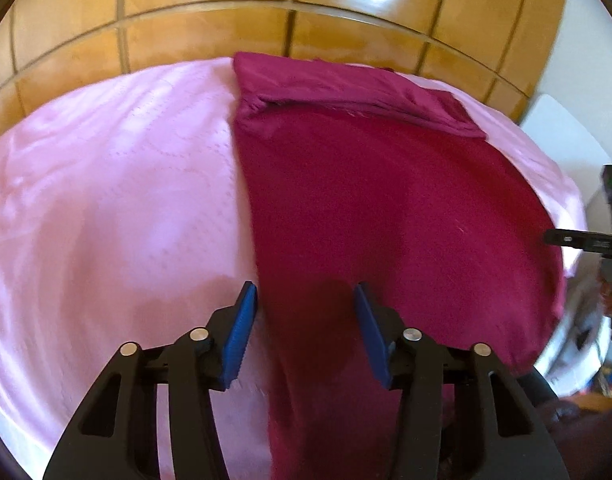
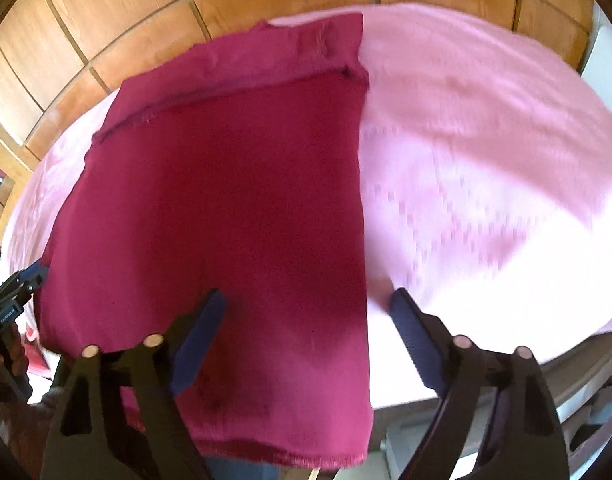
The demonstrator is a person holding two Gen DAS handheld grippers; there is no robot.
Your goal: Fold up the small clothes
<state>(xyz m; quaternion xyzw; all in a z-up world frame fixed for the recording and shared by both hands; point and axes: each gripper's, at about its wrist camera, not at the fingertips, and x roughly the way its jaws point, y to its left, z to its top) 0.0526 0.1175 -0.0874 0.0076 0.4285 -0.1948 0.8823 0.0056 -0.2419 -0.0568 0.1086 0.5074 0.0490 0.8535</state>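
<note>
The left gripper (image 1: 306, 300) is standing with its 2 blue pads (image 1: 242, 332) apart and pressing on nothing, straddling the left edge of the dark red garment (image 1: 385, 208), which is running up toward 12 o'clock between them. Its left pad is hanging over the pink sheet (image 1: 106, 200), its right pad over the red cloth.

The right gripper (image 2: 306, 304) is likewise released, its jaws parted wide, straddling the garment's (image 2: 226, 200) right edge: 1 pad is hovering over the cloth at 9 o'clock of that edge, the other over the pink sheet (image 2: 485, 160) at 3 o'clock. Whether the pads are touching the cloth I cannot tell.

The garment is lying flat on the sheet, already folded into a long strip, with a folded-over band across its far end at 12 o'clock. Beyond the sheet, wooden panels (image 1: 345, 12) are filling the background.
</note>
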